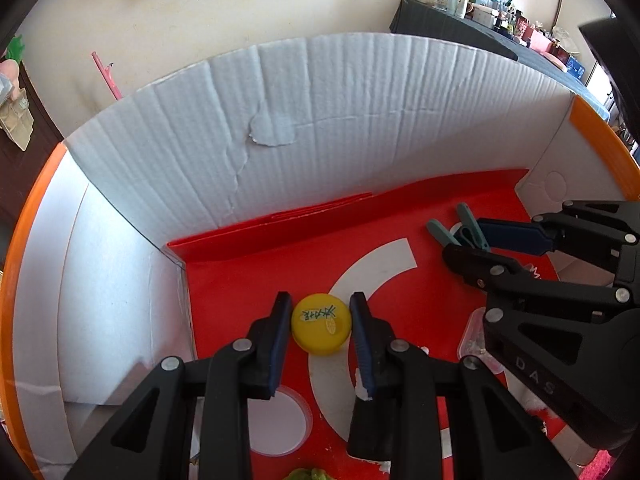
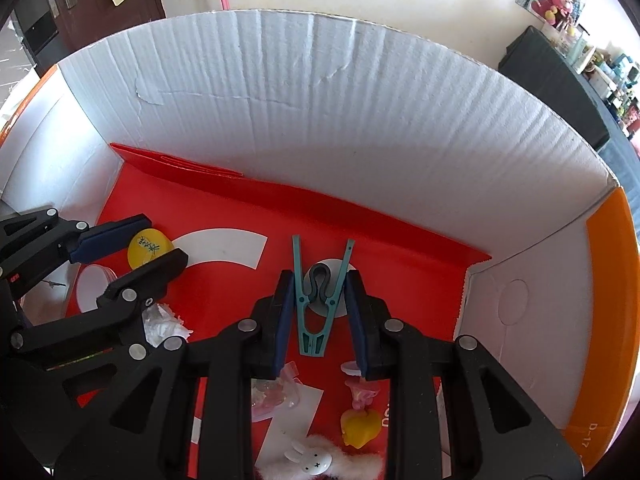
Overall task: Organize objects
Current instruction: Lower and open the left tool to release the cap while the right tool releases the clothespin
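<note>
Interior of a white corrugated cardboard box with orange outer edges and a red printed floor bearing white arcs and circles. Left claw angled steeply down into the box, clamped on a round yellow cap printed with green characters, blue pads touching its left and right sides; cap resting at the inner end of a white arc, toward the left half of the floor. Same grip seen sideways from the right wrist view, cap wedged between the blue pad and the black finger of the left claw. Right claw likewise pointed down, closed on a teal clothes peg standing over a white circle, pads pressing the peg's two arms, long ends splayed in a V toward the far wall, short jaw end toward the camera. From the left wrist view, right claw reaching in from the right with the teal peg at its tips. Nearer the camera on the floor, well apart from both grips: crumpled clear plastic, small pink trinkets, a yellow soft toy, and a white rabbit-faced charm on white fluff. Dark door, pale wall and a cluttered black shelf beyond the box.
</note>
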Tool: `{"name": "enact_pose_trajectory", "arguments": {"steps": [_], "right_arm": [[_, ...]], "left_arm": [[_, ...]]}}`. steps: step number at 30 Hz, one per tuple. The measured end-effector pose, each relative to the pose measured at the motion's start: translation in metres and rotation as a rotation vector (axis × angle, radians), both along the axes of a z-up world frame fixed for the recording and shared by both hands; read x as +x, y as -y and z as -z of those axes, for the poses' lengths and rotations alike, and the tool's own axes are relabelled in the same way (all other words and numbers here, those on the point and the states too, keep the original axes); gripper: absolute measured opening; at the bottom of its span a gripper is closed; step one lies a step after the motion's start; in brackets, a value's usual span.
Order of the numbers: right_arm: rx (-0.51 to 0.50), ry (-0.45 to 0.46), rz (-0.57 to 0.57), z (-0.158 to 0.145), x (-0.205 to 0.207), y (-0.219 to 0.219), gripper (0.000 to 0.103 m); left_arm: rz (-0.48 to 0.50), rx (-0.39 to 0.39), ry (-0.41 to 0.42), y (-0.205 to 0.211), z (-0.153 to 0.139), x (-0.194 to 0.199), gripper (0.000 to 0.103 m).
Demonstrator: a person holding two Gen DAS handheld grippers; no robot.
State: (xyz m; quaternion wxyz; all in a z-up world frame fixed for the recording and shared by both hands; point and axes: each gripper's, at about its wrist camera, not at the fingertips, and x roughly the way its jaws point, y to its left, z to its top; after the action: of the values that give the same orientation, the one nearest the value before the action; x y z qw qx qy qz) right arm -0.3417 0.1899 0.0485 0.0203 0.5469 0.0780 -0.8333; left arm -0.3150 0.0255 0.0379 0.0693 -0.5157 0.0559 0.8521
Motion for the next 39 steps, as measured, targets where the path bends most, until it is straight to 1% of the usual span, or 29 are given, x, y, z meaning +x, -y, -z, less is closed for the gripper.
{"name": "enact_pose_trajectory", "arguments": {"steps": [7, 9, 12, 16, 18, 19, 22, 27, 31, 39], "right_arm": [[0.004, 0.001, 0.002, -0.001, 0.003, 0.005, 0.025], [0.005, 0.000, 0.001, 0.003, 0.008, 0.006, 0.025], [0.004, 0.001, 0.005, 0.002, 0.003, 0.004, 0.025], [0.015, 0.001, 0.000, 0.001, 0.010, 0.000, 0.025], [0.014, 0.003, 0.000, 0.002, 0.005, 0.001, 0.025], [0.015, 0.003, -0.001, 0.008, 0.005, 0.001, 0.025], [0.017, 0.003, -0.002, 0.009, 0.006, 0.001, 0.025], [0.017, 0.005, -0.001, 0.009, 0.005, 0.001, 0.025], [0.015, 0.005, 0.000, 0.009, 0.005, 0.001, 0.025], [0.021, 0.009, 0.004, 0.008, 0.004, 0.005, 0.025]], "left_arm": [[0.002, -0.002, -0.002, -0.001, -0.001, 0.001, 0.031], [0.003, -0.002, -0.001, -0.001, -0.002, 0.002, 0.031], [0.003, -0.003, -0.004, -0.002, -0.002, 0.003, 0.031], [0.004, -0.004, -0.002, -0.002, -0.003, -0.001, 0.032], [0.005, -0.008, -0.003, -0.003, -0.004, 0.001, 0.032], [0.006, -0.010, -0.003, -0.003, -0.004, 0.002, 0.033], [0.004, -0.011, -0.003, -0.002, -0.005, 0.005, 0.037], [0.004, -0.008, -0.002, -0.002, -0.007, 0.009, 0.037], [0.006, -0.013, -0.005, -0.002, -0.009, 0.011, 0.040], [0.006, -0.011, -0.009, 0.000, -0.014, 0.018, 0.041]]}}
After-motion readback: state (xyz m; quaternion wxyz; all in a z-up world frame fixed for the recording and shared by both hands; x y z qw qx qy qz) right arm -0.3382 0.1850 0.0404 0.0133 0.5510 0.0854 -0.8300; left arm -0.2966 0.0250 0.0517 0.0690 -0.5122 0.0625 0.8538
